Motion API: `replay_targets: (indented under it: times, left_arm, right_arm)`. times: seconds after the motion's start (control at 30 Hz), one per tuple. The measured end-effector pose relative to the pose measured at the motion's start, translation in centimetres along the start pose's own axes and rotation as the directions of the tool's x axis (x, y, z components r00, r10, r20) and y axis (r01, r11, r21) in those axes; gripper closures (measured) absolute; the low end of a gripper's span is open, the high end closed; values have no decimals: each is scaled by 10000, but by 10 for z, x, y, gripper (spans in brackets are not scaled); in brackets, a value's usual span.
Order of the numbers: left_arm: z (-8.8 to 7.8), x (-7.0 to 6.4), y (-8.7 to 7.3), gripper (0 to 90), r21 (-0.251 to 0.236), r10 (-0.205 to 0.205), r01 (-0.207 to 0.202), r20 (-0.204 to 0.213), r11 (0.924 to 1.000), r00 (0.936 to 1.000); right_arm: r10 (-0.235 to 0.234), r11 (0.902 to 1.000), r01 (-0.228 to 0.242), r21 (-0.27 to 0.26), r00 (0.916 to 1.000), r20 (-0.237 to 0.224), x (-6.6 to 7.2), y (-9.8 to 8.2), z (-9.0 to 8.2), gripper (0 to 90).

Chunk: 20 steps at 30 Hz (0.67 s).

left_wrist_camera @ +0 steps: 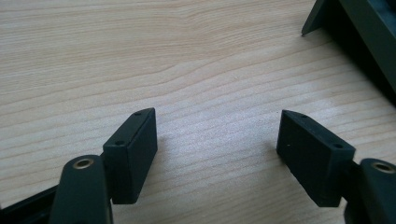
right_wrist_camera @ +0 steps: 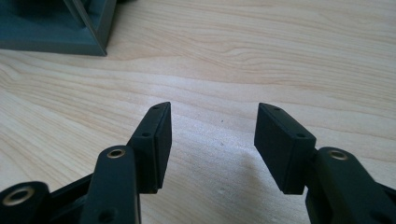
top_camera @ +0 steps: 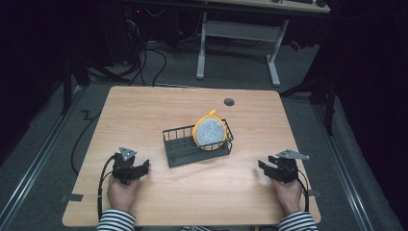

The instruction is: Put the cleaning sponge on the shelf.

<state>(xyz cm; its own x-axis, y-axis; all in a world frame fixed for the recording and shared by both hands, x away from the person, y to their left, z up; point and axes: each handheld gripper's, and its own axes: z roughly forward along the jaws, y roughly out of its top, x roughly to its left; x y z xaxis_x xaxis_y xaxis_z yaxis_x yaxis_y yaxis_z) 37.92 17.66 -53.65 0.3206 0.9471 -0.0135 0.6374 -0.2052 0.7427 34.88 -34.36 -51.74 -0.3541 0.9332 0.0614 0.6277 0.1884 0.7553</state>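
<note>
A dark wire rack [top_camera: 180, 144] stands at the middle of the wooden table [top_camera: 144, 110]. In its right end leans a round speckled grey plate with an orange rim [top_camera: 210, 132], upright on edge. My left gripper [top_camera: 143, 166] rests low on the table to the left of the rack, open, with bare wood between its jaws [left_wrist_camera: 217, 135]. My right gripper [top_camera: 263, 166] sits low to the right of the rack, open and holding nothing [right_wrist_camera: 212, 128]. A corner of the rack [left_wrist_camera: 369, 32] shows at the upper right of the left gripper view, and another corner of the rack [right_wrist_camera: 60, 28] at the upper left of the right gripper view.
A small dark cable hole [top_camera: 229, 102] lies in the table's far right part. Beyond the table stands the white frame of another desk [top_camera: 238, 33], with cables on the grey floor. Striped sleeves enter at the bottom edge.
</note>
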Motion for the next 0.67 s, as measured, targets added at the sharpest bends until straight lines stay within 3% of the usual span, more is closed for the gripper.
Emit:
replay_targets:
  times: [0.27,0.4,0.67]
  left_arm:
    - [0,0,0,295,1,-1,1,4,10000,10000]
    - [0,0,0,294,1,-24,24,2,10000,10000]
    - [0,0,0,292,2,-46,46,28,10000,10000]
  right_arm:
    - [-185,9992,184,361,9998,32,3,-5,12,425]
    - [-788,9961,771,419,9961,400,11,-6,14,407]
    - [-719,9965,702,450,9967,379,10,-5,14,394]
